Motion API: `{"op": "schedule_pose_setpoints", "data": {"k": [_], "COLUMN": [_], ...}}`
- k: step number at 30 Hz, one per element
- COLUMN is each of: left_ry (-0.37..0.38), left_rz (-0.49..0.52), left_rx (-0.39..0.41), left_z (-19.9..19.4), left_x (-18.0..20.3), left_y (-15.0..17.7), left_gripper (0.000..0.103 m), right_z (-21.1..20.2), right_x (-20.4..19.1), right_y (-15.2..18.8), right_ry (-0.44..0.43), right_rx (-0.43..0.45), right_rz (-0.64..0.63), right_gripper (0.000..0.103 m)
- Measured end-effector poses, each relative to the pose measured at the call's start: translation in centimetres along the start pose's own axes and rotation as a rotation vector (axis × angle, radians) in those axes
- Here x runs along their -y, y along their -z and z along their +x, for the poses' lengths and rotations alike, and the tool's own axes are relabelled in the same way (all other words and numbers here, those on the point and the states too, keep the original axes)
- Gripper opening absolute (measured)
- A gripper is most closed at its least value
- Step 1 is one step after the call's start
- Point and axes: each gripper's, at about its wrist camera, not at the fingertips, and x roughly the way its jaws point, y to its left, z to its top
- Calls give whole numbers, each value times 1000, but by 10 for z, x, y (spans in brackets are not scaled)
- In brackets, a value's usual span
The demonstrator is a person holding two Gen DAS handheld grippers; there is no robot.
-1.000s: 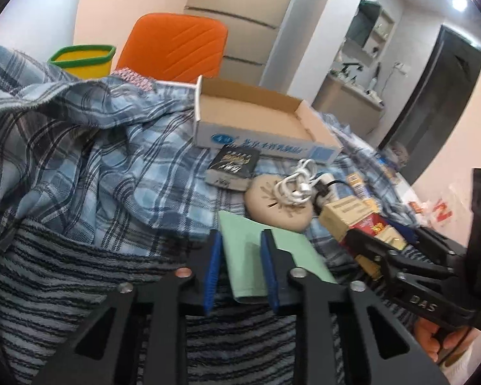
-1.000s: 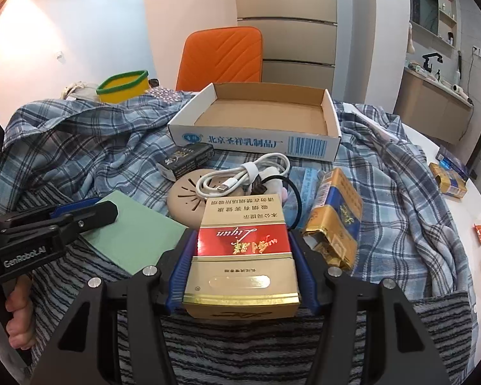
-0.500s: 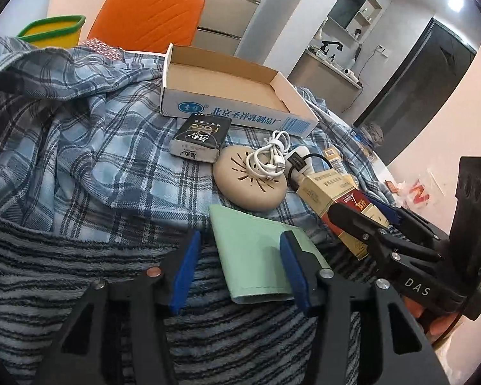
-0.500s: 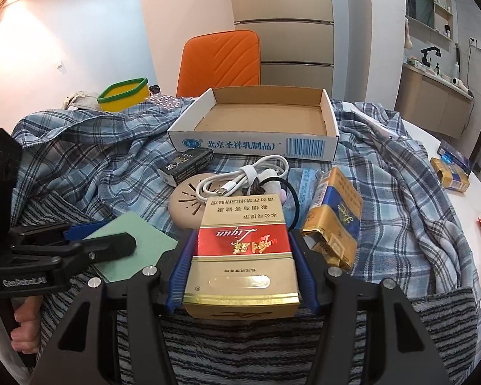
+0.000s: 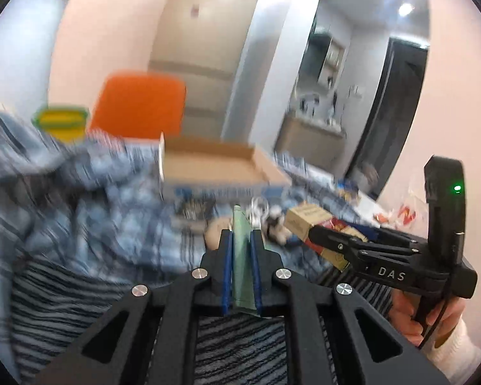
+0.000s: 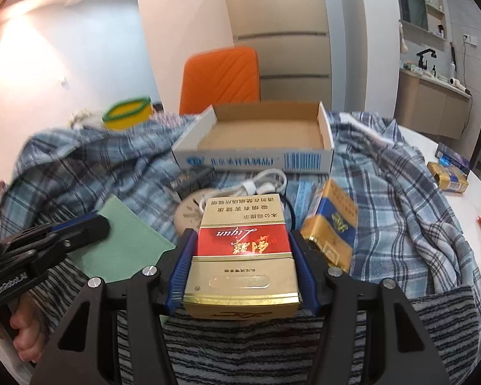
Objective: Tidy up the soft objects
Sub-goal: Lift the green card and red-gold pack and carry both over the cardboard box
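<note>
My left gripper [image 5: 241, 235] is shut on a thin pale-green sleeve [image 5: 241, 276], which stands edge-on between the blue pads, lifted off the cloth. In the right wrist view the green sleeve [image 6: 125, 243] shows flat, with the left gripper [image 6: 93, 226] pinching its left corner. My right gripper [image 6: 242, 235] is shut on a red and gold cigarette box [image 6: 242, 256], held level over the striped towel [image 6: 240, 353]. A blue plaid shirt [image 6: 384, 192] lies rumpled across the table. The left wrist view is blurred by motion.
An open cardboard box [image 6: 256, 161] sits behind a beige round disc [image 6: 189, 215], a white cable [image 6: 263, 183], a small black box [image 6: 192, 179] and a blue-gold pack [image 6: 333, 224]. An orange chair [image 6: 221, 80] and a yellow bowl [image 6: 128, 115] stand at the back.
The left gripper spread its jaws around the green sleeve, then closed on it and rose, turning the sleeve on edge. The right gripper kept its hold and stayed put.
</note>
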Motion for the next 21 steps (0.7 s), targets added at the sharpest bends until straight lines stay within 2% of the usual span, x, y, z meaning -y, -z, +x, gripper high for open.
{"op": "schedule_pose_setpoints", "data": {"k": [2,3,5,6,12,16,19,21], "left_ry": [-49,-97,-207,-229,-260,-237,-194,-204], "left_rz": [30,47,99,116,123,148,147,134], "left_rx": [95,135,186,190,60,49,-17,-37], "left_z": [-19,-28,-36,-35,-11,-9,3,9], "left_x": [8,12,21,23,22,26,29,24], "left_y": [0,-1,-3,-4,-4,-3,3,4], "left_gripper": [11,11,11,11,11,11,11,11], "right_z": [-9,-12,-15,-15,-11,-9,-8,-8], "right_x": [2,4,5,5,4,5,4,5], "right_y": [-1,-1,-1,-2,-2,-2,-2,-2], "right_ry": [-10,-12,-11,-9,-6,-7,-6,-7], "right_rx": [54,76,95,94,75,61,53,55], "right_rz": [19,28,40,42,33,32,29,29], "right_gripper": [56,56,56,56,56,56,57,57]}}
